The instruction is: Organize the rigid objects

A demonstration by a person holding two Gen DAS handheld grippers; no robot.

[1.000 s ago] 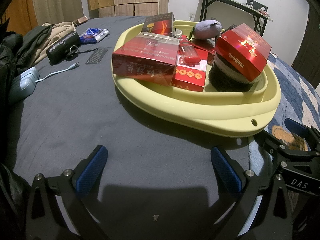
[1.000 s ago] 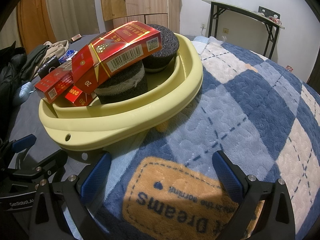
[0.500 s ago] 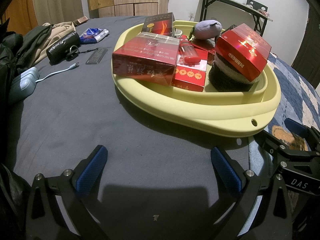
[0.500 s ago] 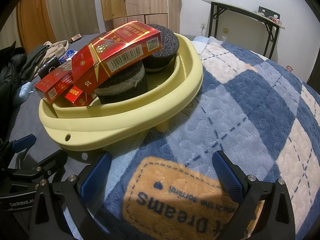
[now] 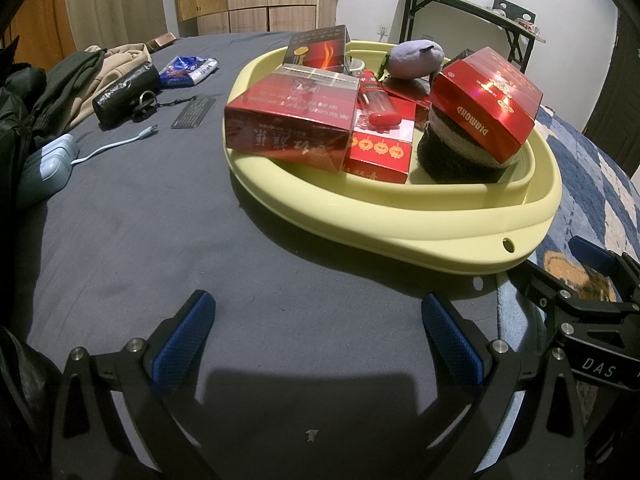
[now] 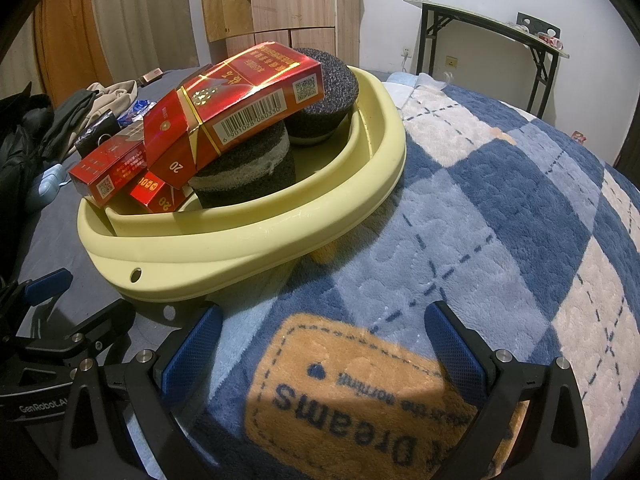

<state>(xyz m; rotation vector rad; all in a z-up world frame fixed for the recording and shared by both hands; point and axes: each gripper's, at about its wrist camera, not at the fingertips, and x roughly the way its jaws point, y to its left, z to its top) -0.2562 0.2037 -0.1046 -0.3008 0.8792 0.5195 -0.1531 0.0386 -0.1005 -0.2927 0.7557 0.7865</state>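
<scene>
Basin (image 5: 400, 236) of pale yellow plastic sits on the bed, half on the grey sheet (image 5: 200, 240) and half on the blue checked blanket (image 6: 500, 208). Inside lie glossy red boxes; one red box (image 6: 236, 108) leans tilted on a dark round sponge (image 6: 244, 176). Left claw (image 5: 316, 340) and right claw (image 6: 320, 344) are both spread wide and hold nothing, near the basin's front rim.

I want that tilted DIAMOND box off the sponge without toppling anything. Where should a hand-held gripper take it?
Grip the DIAMOND box across its thin thickness at the raised end overhanging the dark round sponge, coming from the right. It lies tilted with that end free.
</scene>
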